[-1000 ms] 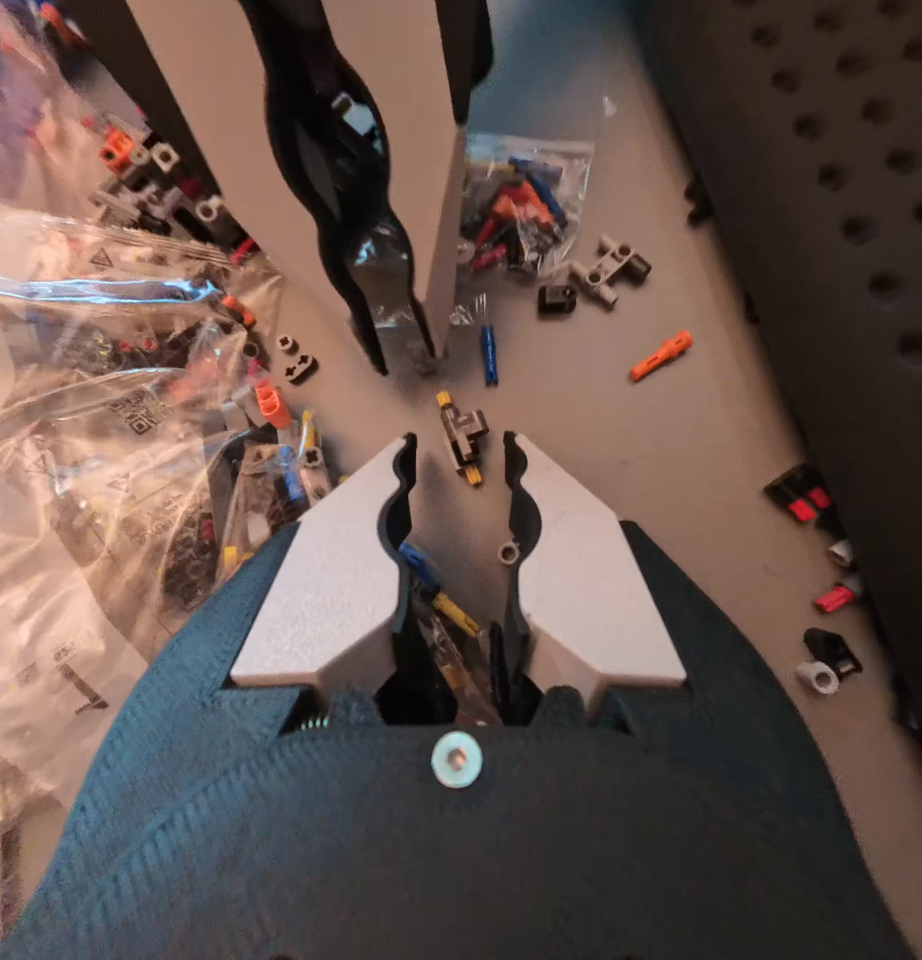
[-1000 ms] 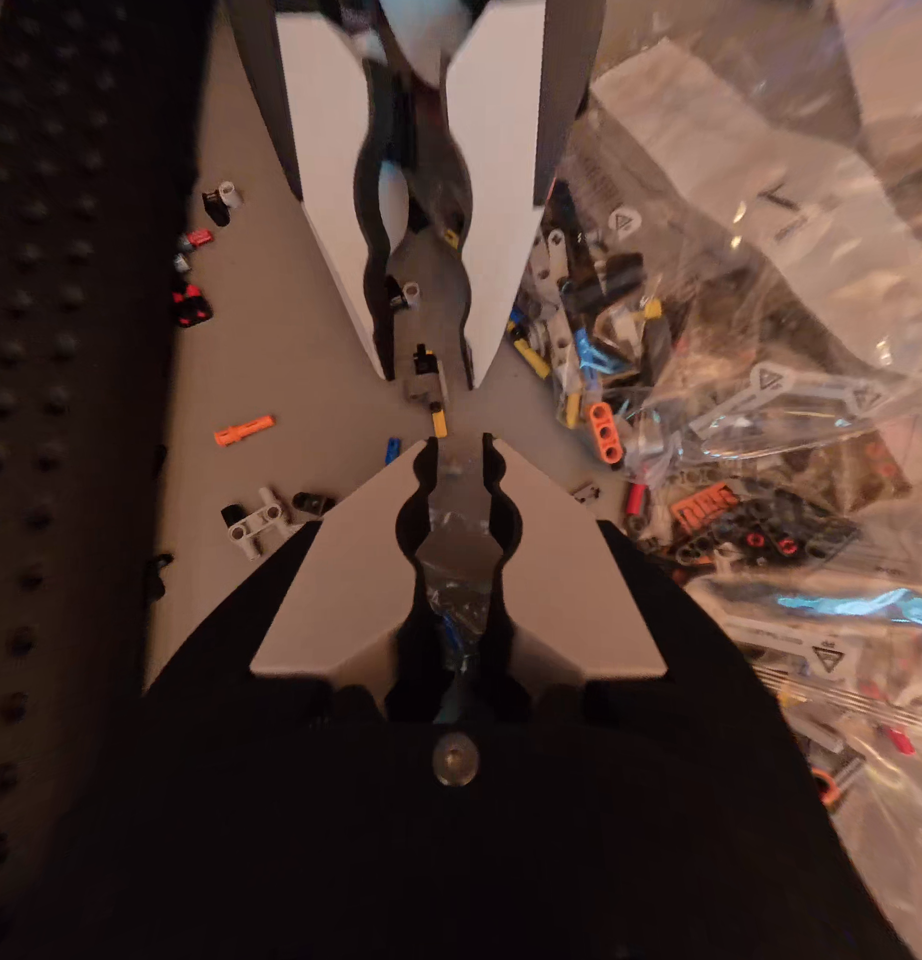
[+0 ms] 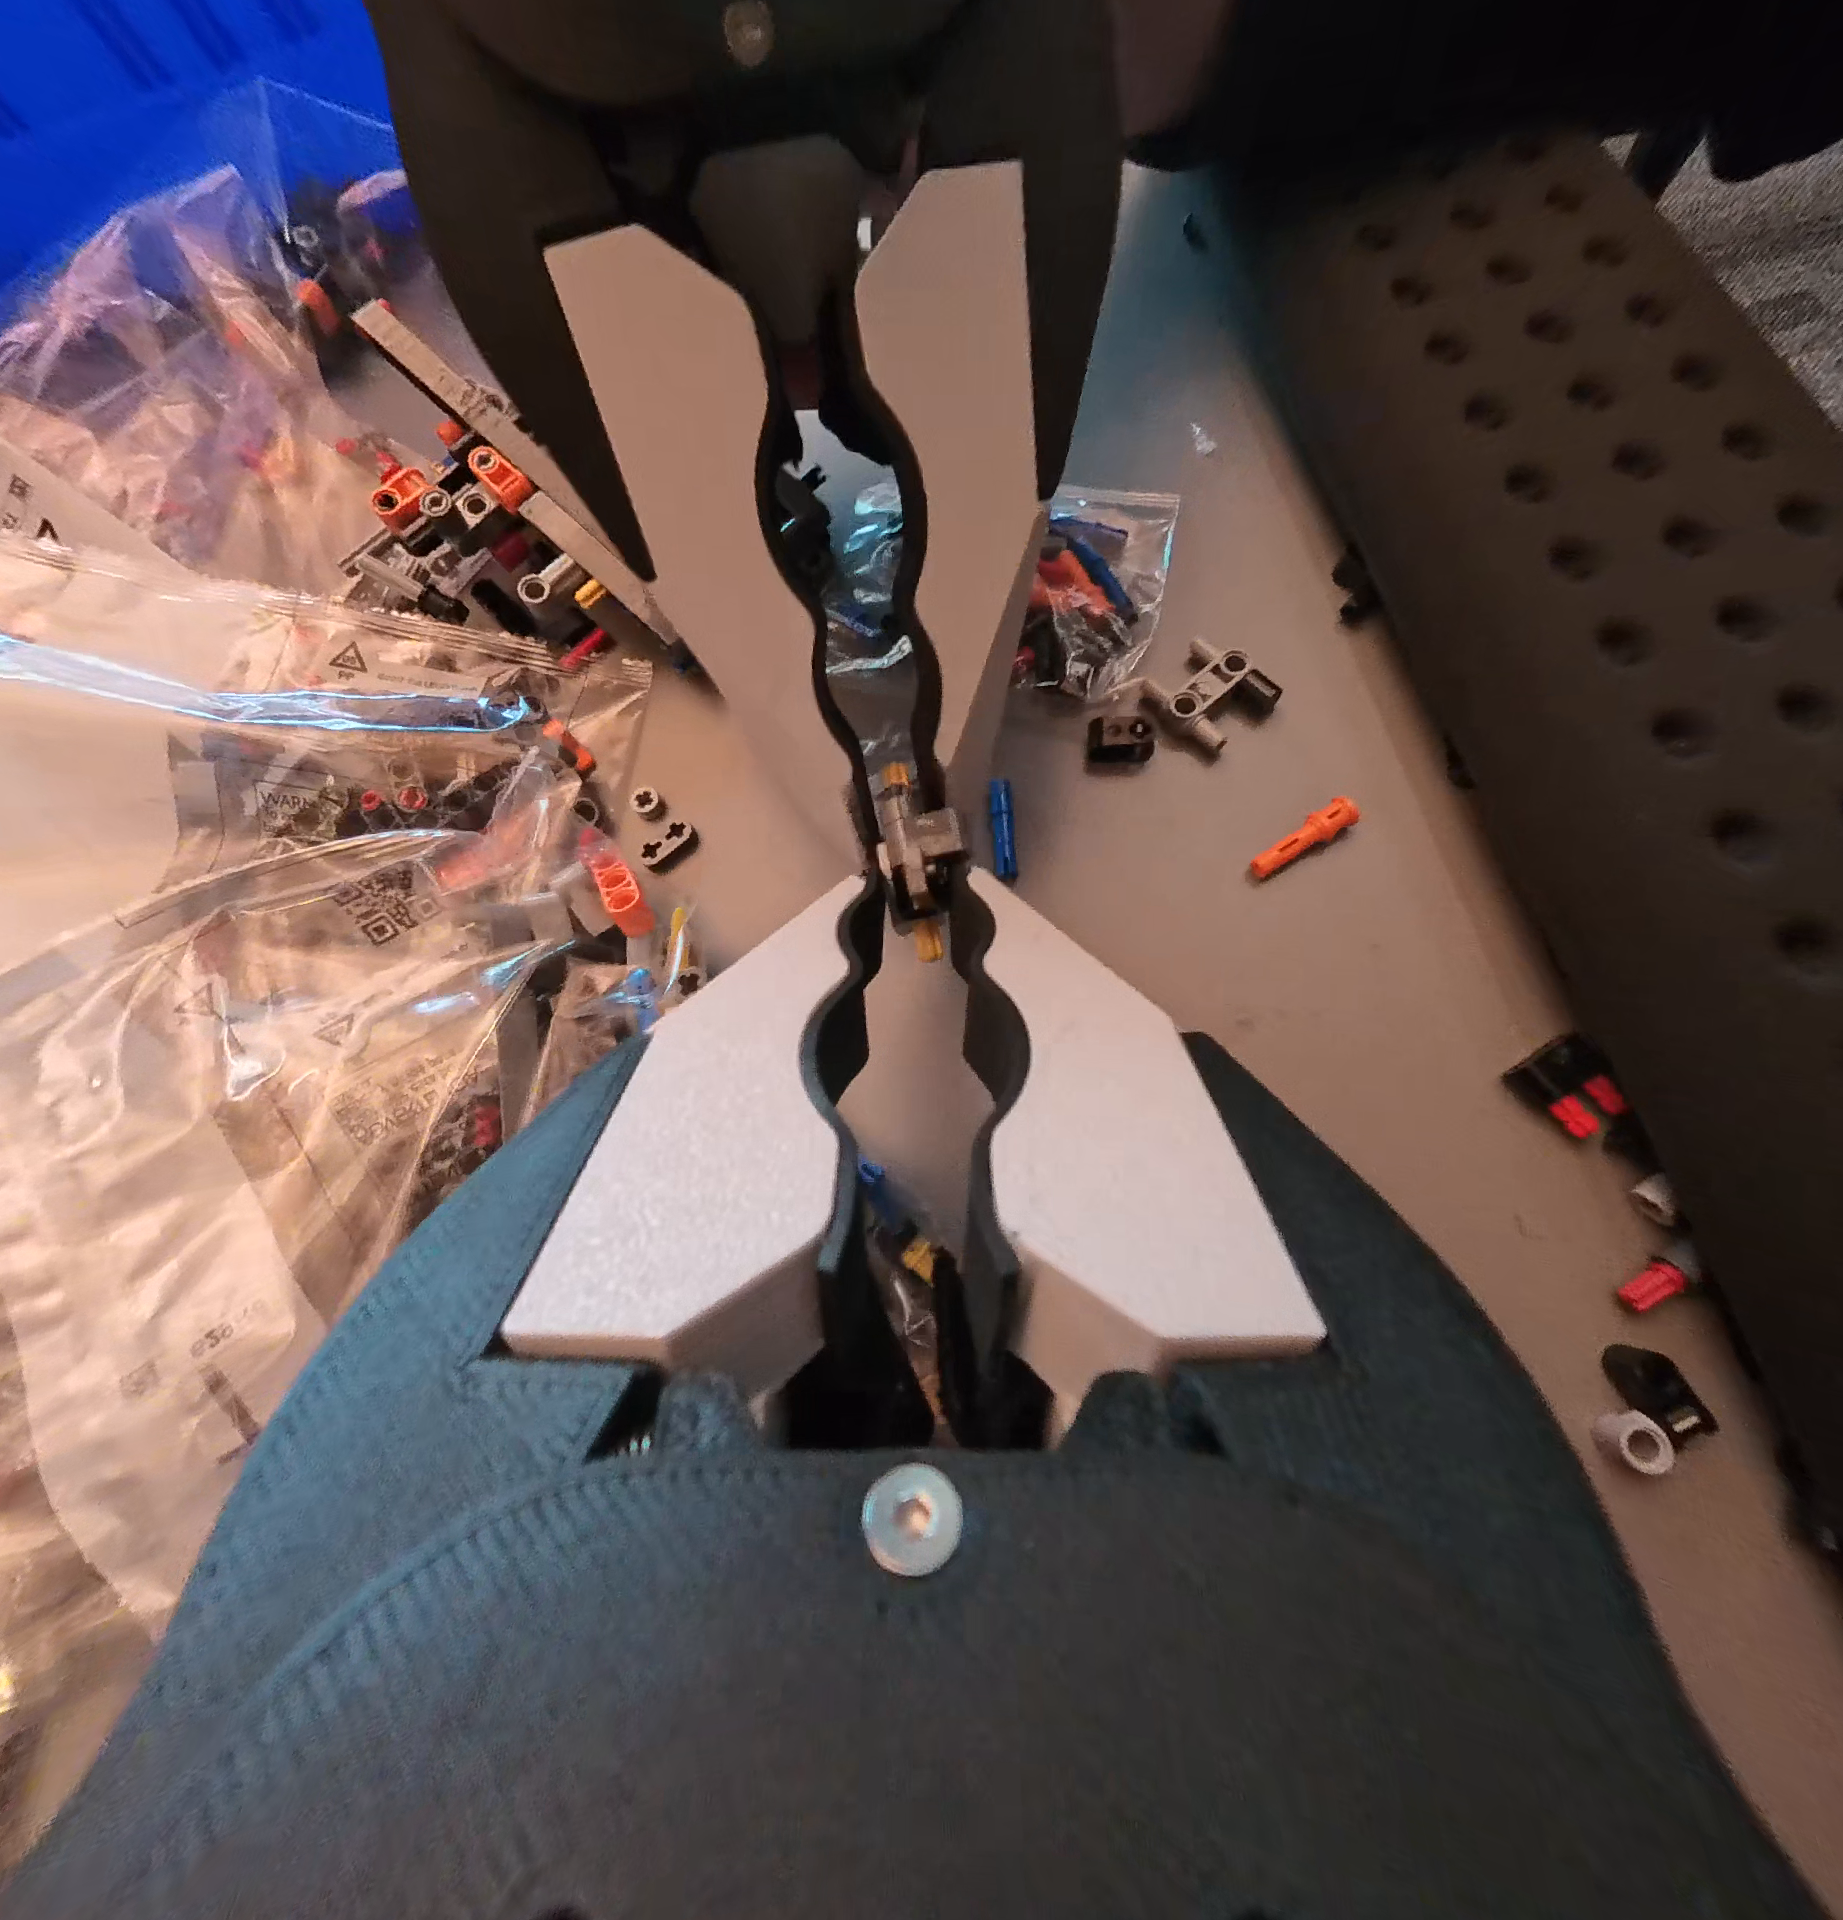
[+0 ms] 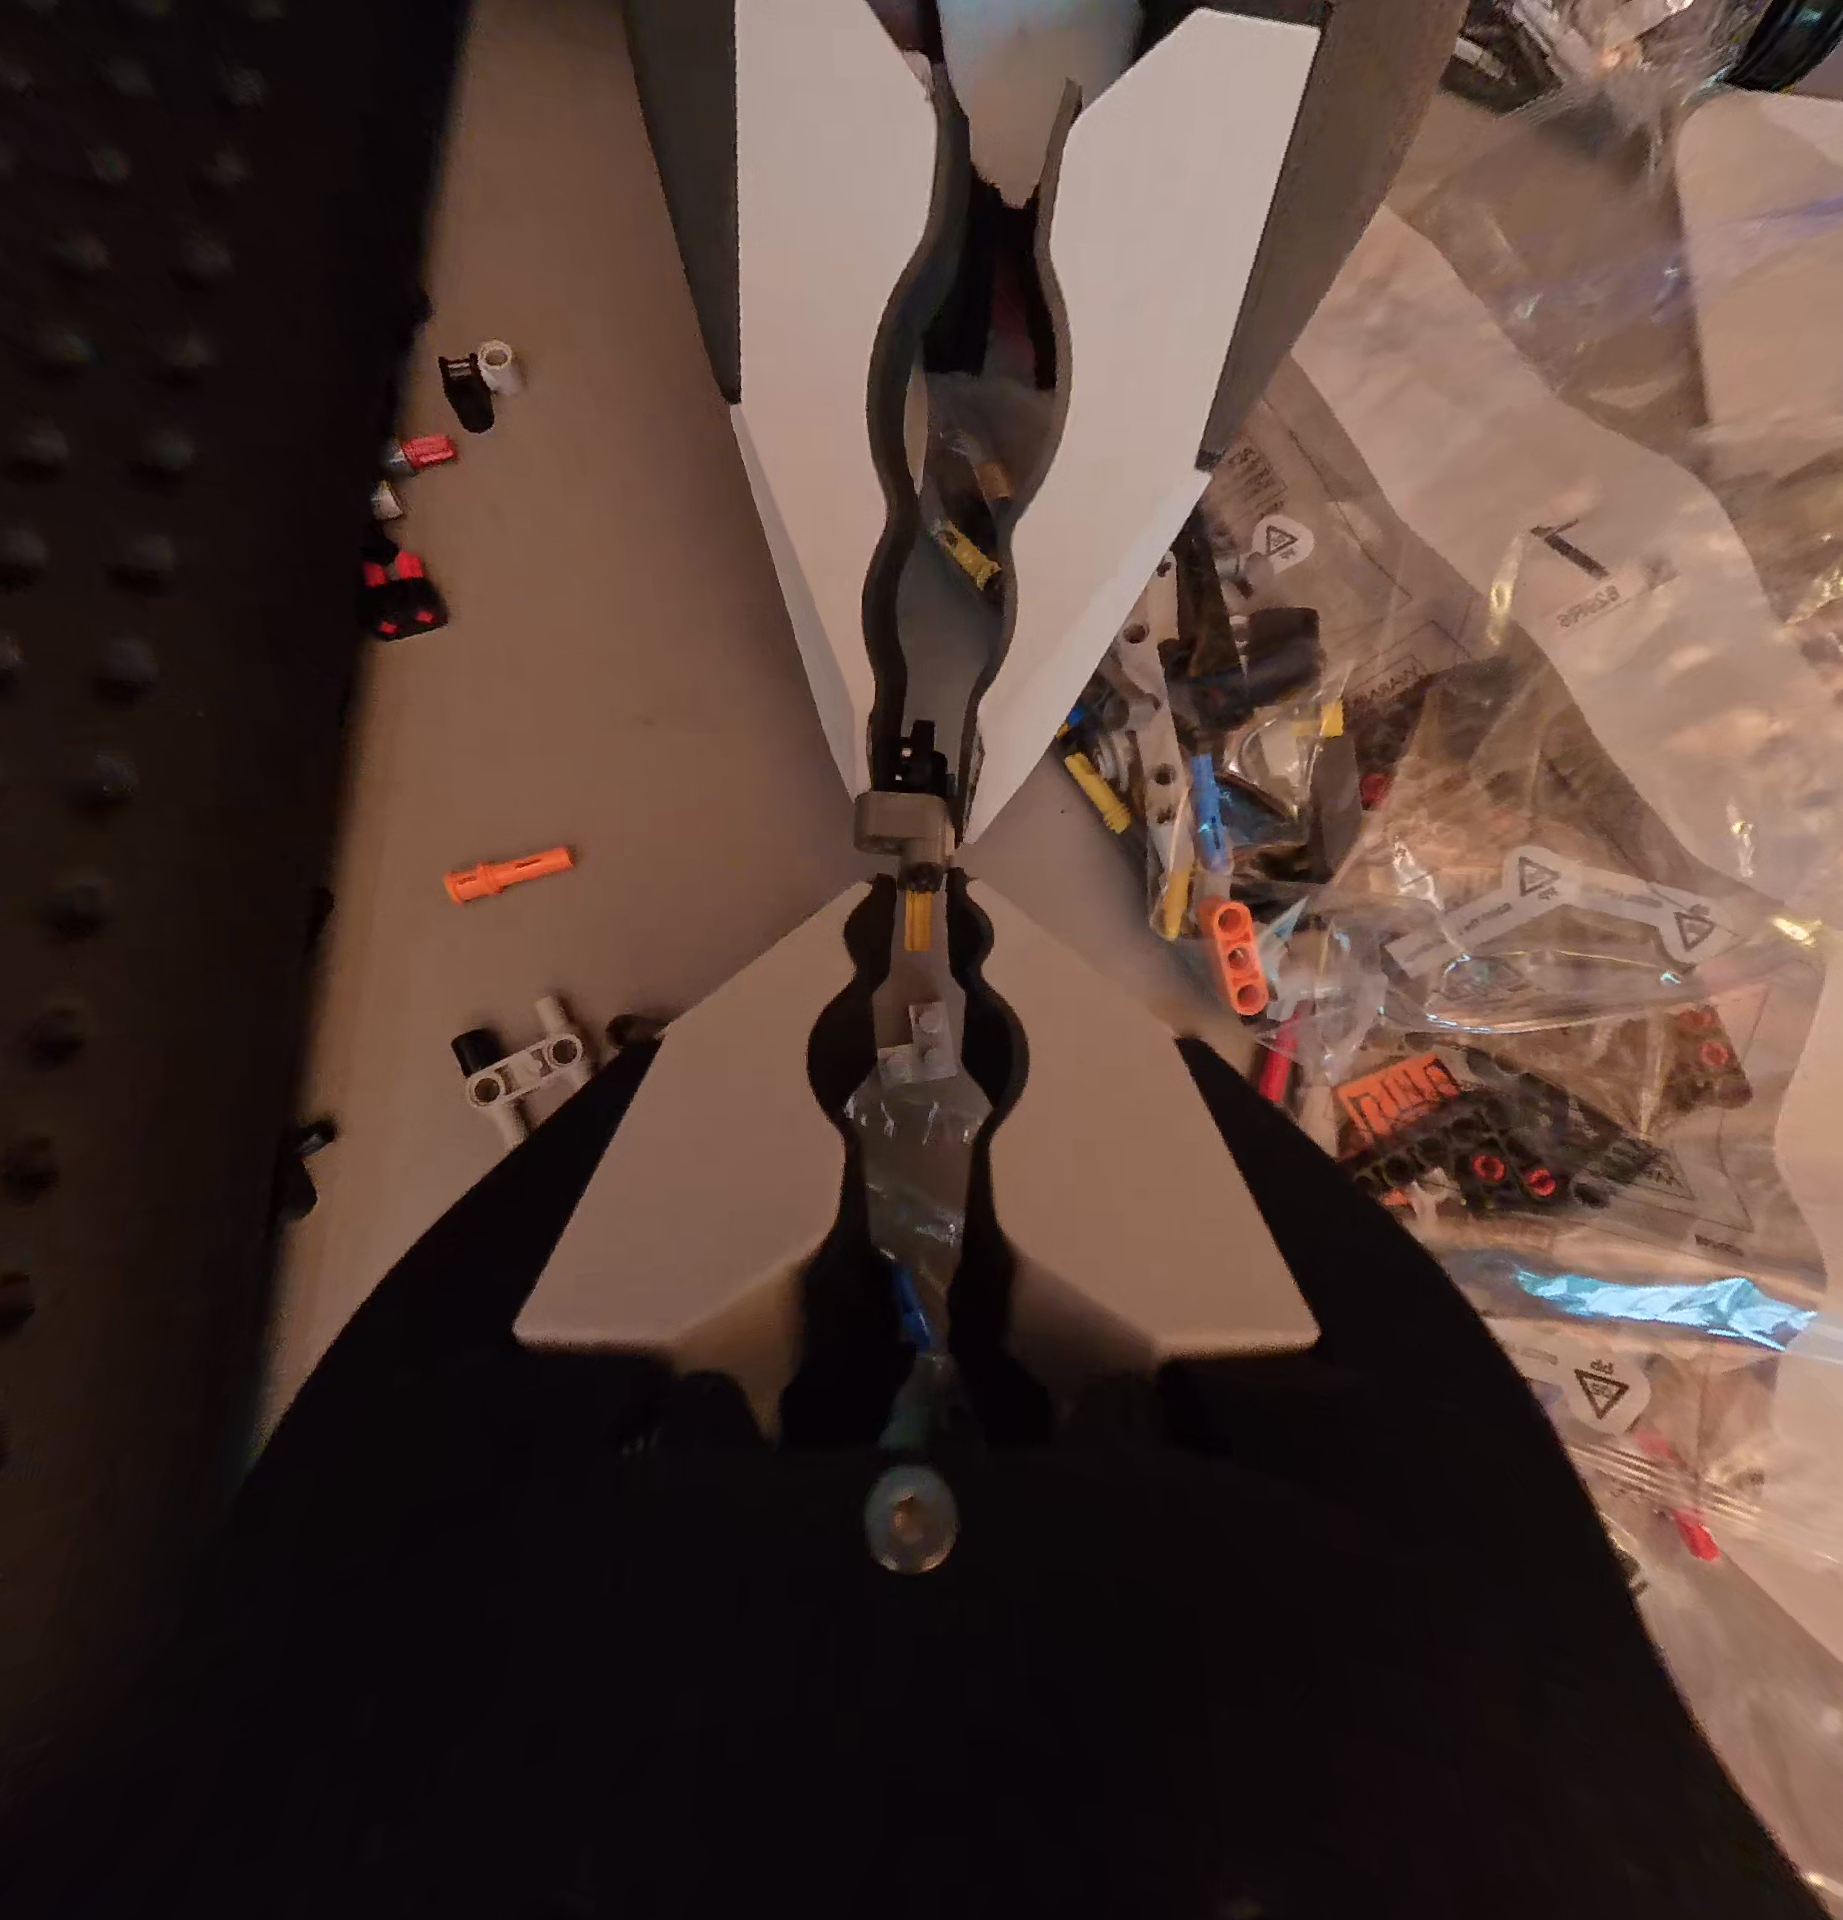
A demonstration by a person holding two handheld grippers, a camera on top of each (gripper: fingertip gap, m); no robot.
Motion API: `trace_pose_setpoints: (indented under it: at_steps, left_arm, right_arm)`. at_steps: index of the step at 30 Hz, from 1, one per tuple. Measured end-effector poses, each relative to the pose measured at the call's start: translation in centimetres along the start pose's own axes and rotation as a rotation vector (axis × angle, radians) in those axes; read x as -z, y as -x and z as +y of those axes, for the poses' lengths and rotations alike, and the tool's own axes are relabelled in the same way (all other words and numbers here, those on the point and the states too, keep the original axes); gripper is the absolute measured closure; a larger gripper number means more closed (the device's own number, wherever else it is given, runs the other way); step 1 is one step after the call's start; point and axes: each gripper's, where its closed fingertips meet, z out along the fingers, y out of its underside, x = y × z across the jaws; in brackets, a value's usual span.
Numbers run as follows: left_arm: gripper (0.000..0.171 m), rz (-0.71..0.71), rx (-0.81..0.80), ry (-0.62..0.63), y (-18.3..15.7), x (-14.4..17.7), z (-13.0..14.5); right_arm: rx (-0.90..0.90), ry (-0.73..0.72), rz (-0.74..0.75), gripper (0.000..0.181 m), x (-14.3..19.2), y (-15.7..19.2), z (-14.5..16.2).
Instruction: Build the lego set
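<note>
- Two grippers meet tip to tip over the grey table (image 3: 1156, 956).
- Left gripper (image 3: 912, 896) clamped on the grey lego piece (image 3: 922, 836).
- Right gripper (image 4: 912, 883), narrowly parted, takes that piece's yellow pin (image 4: 915, 920) between its tips; contact unclear.

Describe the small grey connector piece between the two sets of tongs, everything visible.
The grey connector piece is a small plastic block with a side stub, a black part at one end and yellow pin tips poking out lengthwise. It sits between the tips of the left tongs and right tongs; which pair clamps it is unclear.
</note>
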Motion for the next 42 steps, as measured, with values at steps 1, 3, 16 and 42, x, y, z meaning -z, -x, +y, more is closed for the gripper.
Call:
trace_pose_setpoints:
  at_steps: [1,3,16,42]
  left_arm:
    - [0.161,0.003,0.006,-0.008,0.0,0.1,-0.1]
    - [0.161,0.006,0.022,-0.028,0.1,0.2,-0.3]
    - [0.16,0.042,0.117,-0.151,0.5,1.2,-1.9]
    - [0.161,-0.102,0.058,-0.265,2.4,2.3,-3.4]
  right_arm:
    - [0.005,-0.005,0.008,0.175,0.1,-0.1,-0.1]
    - [0.01,-0.018,0.021,0.174,0.2,-0.3,-0.3]
    - [-0.072,-0.107,-0.014,0.177,1.3,-0.4,-1.6]
    - [-0.283,-0.34,-0.099,0.178,3.6,-1.8,-3.5]
